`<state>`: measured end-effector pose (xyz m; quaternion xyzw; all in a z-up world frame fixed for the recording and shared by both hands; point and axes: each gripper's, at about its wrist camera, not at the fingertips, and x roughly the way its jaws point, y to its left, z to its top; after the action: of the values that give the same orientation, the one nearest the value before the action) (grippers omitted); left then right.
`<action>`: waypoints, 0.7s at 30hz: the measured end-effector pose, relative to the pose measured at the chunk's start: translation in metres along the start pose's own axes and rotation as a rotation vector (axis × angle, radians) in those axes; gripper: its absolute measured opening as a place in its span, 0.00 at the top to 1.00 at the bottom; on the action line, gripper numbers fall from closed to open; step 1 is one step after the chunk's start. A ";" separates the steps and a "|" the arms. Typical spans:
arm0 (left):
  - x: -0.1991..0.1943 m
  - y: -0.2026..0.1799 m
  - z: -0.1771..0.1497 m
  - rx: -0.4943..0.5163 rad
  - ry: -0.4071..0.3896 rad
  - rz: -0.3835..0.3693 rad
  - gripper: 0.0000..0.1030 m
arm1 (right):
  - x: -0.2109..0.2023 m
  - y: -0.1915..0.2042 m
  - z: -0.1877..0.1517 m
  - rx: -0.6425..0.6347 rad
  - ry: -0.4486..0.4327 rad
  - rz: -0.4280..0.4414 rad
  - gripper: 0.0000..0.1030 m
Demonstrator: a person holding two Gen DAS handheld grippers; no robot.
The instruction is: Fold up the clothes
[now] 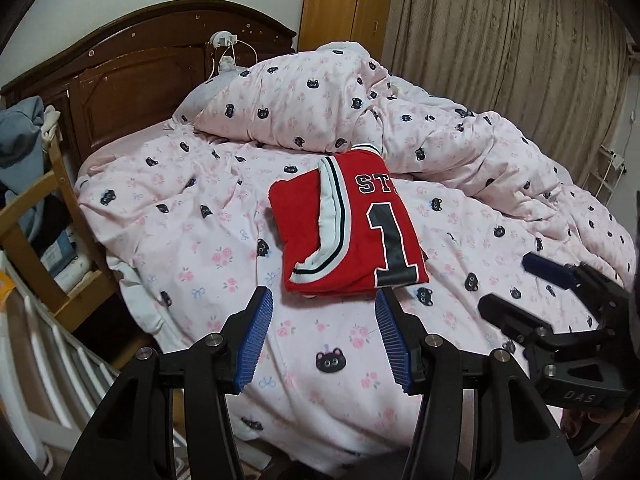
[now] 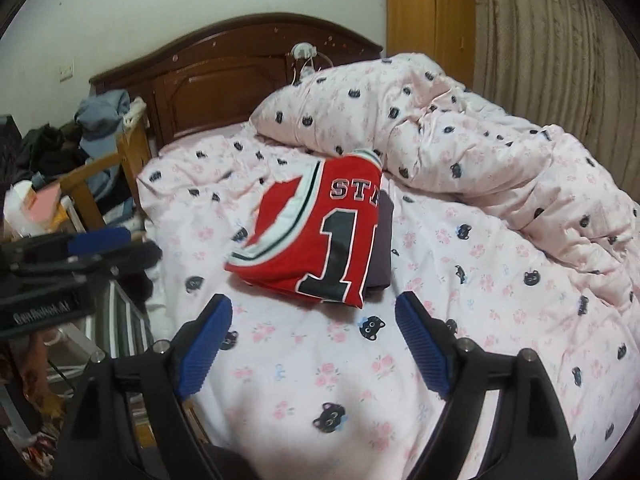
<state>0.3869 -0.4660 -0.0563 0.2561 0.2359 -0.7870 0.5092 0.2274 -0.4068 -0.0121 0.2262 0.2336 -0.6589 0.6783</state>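
The left gripper (image 1: 322, 320) hovers over the bed (image 1: 208, 240) with jaws apart and empty, at the near edge of the red jersey (image 1: 352, 232). The jersey lies mid-bed, already folded into a neat rectangle, number up. The right gripper (image 2: 314, 328) also hangs jaws apart, empty. Any squaring-up should press edges flat without dragging layers. A dark garment (image 2: 382, 240) peeks from under the jersey's right side, mostly hidden.

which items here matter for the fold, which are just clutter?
Job:
red jersey, folded, lying on the quilt
dark garment showing under its edge
left gripper, open, empty
right gripper, open, empty

Lying about:
pink cat-print quilt
wooden headboard
wooden chair piled with clothes
curtain
wardrobe
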 end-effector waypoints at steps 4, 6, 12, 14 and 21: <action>-0.019 -0.003 -0.002 0.014 -0.042 0.031 0.14 | -0.025 0.011 0.002 0.021 -0.033 -0.033 0.08; -0.027 -0.004 -0.004 0.008 -0.057 0.029 0.13 | -0.036 0.016 0.002 0.032 -0.039 -0.031 0.06; -0.045 -0.006 -0.007 -0.002 -0.085 0.024 0.13 | -0.057 0.026 -0.001 0.049 -0.041 -0.025 0.06; -0.048 -0.007 -0.008 0.003 -0.085 0.031 0.13 | -0.062 0.028 -0.002 0.048 -0.044 -0.027 0.06; -0.055 -0.006 -0.010 -0.002 -0.075 0.042 0.13 | -0.072 0.028 -0.003 0.064 -0.051 -0.028 0.06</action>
<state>0.4020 -0.4198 -0.0283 0.2306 0.2121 -0.7850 0.5344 0.2532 -0.3473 0.0303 0.2275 0.1979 -0.6809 0.6674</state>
